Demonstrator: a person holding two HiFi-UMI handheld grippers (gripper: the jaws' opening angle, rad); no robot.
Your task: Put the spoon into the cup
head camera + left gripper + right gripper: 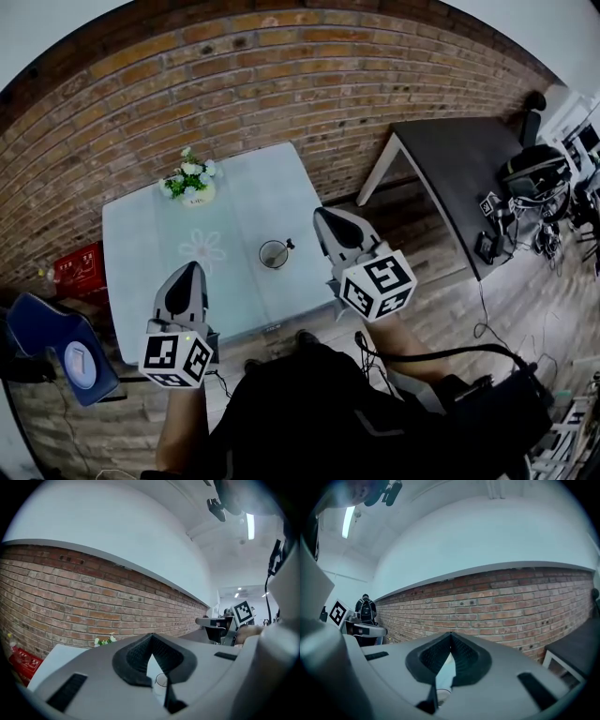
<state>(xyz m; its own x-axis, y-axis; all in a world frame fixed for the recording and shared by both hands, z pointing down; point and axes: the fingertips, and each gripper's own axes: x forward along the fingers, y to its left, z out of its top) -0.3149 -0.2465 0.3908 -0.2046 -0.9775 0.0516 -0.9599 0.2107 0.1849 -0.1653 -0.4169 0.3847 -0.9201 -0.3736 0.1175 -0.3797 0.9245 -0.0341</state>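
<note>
Glass cup [274, 253]: on pale table [141, 234], spoon [289, 245] at rim
Left gripper [192, 269]: pressed together, empty
Right gripper [322, 216]: pressed together, empty

Flower pot [190, 185] on pale table [253, 202]; brick wall [281, 84]

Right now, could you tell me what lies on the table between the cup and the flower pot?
Nothing. In the head view, the stretch of table between the cup and the flower pot is bare, pale surface.
</note>
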